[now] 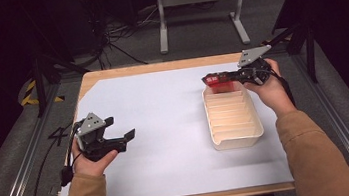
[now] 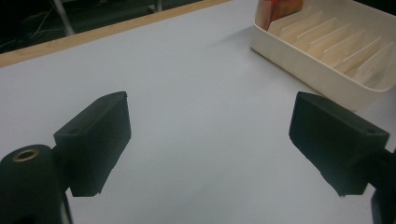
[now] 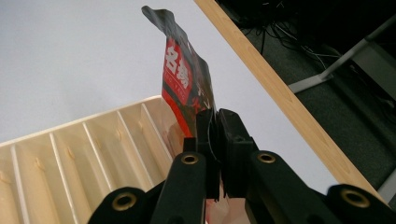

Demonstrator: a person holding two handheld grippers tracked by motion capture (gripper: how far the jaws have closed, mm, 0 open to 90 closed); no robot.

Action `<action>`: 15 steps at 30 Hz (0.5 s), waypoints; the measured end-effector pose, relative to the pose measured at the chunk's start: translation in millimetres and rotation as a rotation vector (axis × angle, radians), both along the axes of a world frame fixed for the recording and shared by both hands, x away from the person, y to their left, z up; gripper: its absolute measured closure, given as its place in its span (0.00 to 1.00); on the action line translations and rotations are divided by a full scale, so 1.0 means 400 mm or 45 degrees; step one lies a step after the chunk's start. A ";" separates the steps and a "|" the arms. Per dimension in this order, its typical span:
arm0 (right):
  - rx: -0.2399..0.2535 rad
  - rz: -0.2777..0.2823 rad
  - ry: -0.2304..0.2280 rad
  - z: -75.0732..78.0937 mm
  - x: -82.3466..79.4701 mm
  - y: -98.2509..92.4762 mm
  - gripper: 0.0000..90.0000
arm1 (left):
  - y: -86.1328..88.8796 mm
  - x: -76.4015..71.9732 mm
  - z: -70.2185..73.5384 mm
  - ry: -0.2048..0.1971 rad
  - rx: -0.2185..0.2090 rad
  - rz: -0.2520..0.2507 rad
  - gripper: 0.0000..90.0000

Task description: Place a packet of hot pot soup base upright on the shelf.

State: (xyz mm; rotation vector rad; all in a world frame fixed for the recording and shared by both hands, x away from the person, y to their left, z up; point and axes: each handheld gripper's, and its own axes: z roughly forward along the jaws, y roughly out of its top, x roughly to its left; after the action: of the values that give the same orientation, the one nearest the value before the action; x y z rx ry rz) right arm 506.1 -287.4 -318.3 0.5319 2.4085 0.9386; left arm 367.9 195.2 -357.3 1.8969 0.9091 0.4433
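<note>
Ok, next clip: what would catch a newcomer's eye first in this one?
The red and black packet stands out, pinched in the shut right gripper over the far end of the cream slotted tray on the table's right side. Next comes the left gripper, jaws wide open with nothing between them, over the white sheet at the left. The tray's other slots look empty.

You are working in what looks like a lab or test room, because your wooden table (image 1: 158, 67) with its white sheet (image 1: 166, 129) sits in a dark space with metal rails (image 1: 15, 168), tangled cables (image 1: 119, 34) on the grey floor (image 1: 195, 40), and yellow-black tape (image 1: 28, 93).
</note>
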 end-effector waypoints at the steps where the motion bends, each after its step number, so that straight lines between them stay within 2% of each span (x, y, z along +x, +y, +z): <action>1: -0.006 -0.005 0.010 -0.005 0.001 -0.001 0.96 | 0.000 -0.001 0.000 0.004 0.000 0.003 0.15; 9: -0.006 -0.043 0.042 -0.011 0.002 -0.017 0.92 | 0.000 0.000 -0.001 0.009 0.002 0.002 0.15; 13: -0.006 -0.071 0.061 -0.017 0.003 -0.029 0.88 | 0.000 0.001 -0.002 0.011 0.000 0.003 0.15; 15: 0.015 -0.083 0.076 -0.018 0.002 -0.035 0.84 | -0.001 0.001 -0.002 0.013 -0.002 0.003 0.15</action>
State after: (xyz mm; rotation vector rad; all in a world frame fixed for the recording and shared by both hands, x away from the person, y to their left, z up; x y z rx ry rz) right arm 506.9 -301.4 -325.5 0.6471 2.4240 0.9221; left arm 368.2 194.9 -358.2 1.8982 0.9185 0.4343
